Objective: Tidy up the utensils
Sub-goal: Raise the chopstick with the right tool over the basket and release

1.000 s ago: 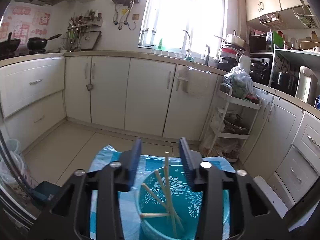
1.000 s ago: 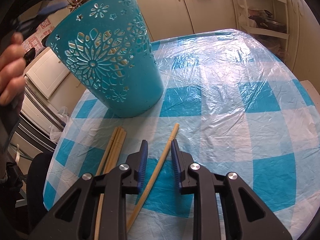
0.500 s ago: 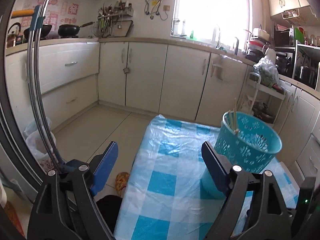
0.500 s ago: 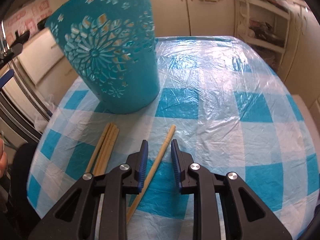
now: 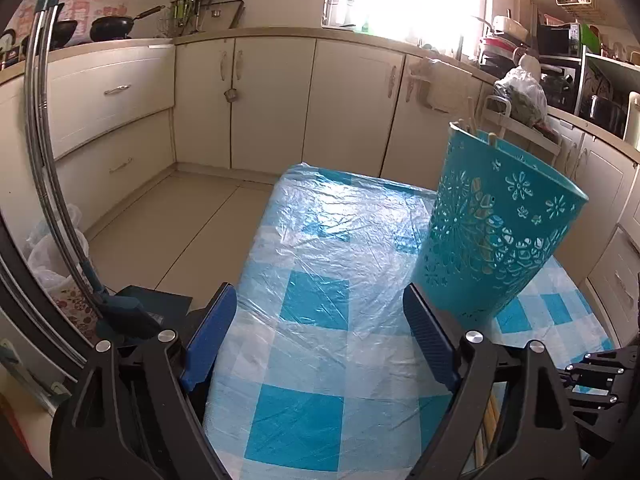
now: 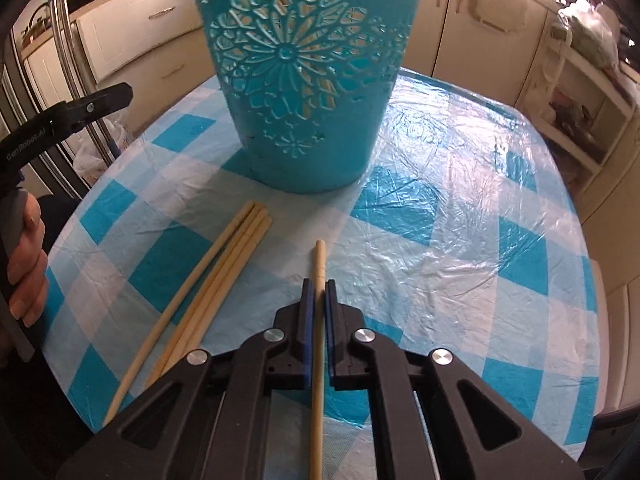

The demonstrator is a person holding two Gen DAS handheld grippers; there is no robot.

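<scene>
Teal basket (image 6: 304, 80) with cut-out flower patterning; blue-and-white checked tablecloth (image 6: 460, 240) (under clear plastic); pale wooden chopsticks (image 6: 208, 292).

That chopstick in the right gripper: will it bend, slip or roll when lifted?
The chopstick is probably stiff: it looks like a straight, thin wooden rod. The right gripper pinches it near one end, with most of its length trailing behind, so it may pivot or droop. It looks round and smooth, so it would likely roll if dropped.
</scene>
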